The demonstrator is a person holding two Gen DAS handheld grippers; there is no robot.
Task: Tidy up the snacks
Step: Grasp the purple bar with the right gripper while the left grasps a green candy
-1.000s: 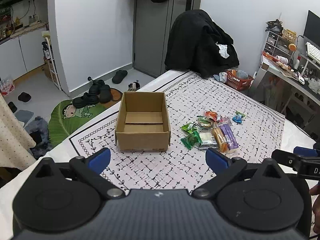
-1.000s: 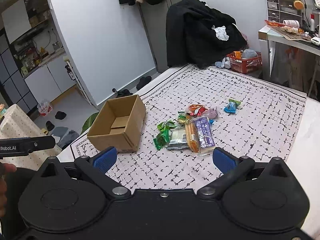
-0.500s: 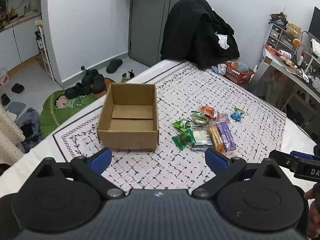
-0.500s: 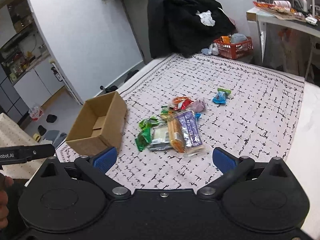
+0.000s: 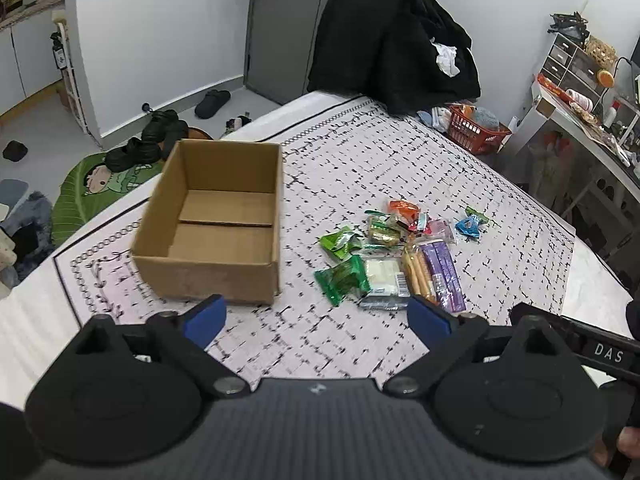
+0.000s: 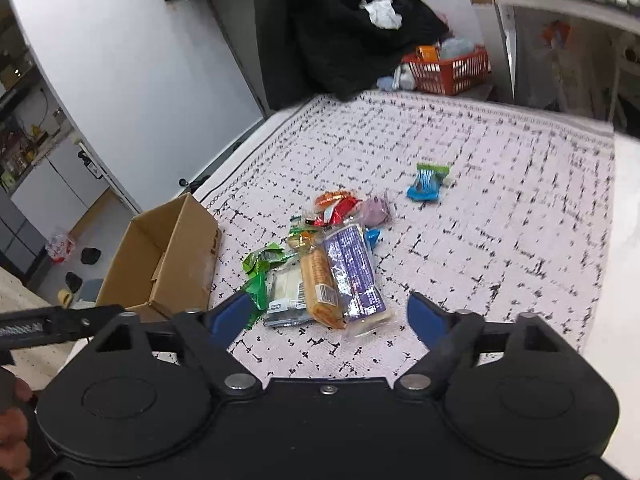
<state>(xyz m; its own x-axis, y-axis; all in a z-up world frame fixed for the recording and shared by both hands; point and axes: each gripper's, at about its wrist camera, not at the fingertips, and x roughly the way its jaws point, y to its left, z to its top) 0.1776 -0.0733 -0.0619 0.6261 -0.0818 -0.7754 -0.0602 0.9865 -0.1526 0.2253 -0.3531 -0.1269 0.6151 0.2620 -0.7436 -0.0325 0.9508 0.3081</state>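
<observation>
An open, empty cardboard box (image 5: 216, 224) sits on the patterned cloth (image 5: 400, 160); it also shows in the right wrist view (image 6: 168, 256). A pile of wrapped snacks (image 5: 392, 260) lies to its right: green packets (image 5: 344, 276), a white pack, a biscuit pack (image 6: 320, 284), a purple bar (image 6: 354, 276) and small candies. A blue candy (image 6: 426, 184) lies apart. My left gripper (image 5: 316, 318) is open and empty, just in front of the box. My right gripper (image 6: 326, 316) is open and empty, close over the near end of the pile.
A black coat (image 5: 392, 36) hangs on a chair past the far edge. A red basket (image 5: 476, 130) and a cluttered desk (image 5: 580, 120) stand at the right. Shoes (image 5: 156, 140) and a green mat (image 5: 100, 188) lie on the floor at the left.
Both grippers have moved forward and down toward the table. The box and the snack pile now sit nearer and larger. Both stay open.
</observation>
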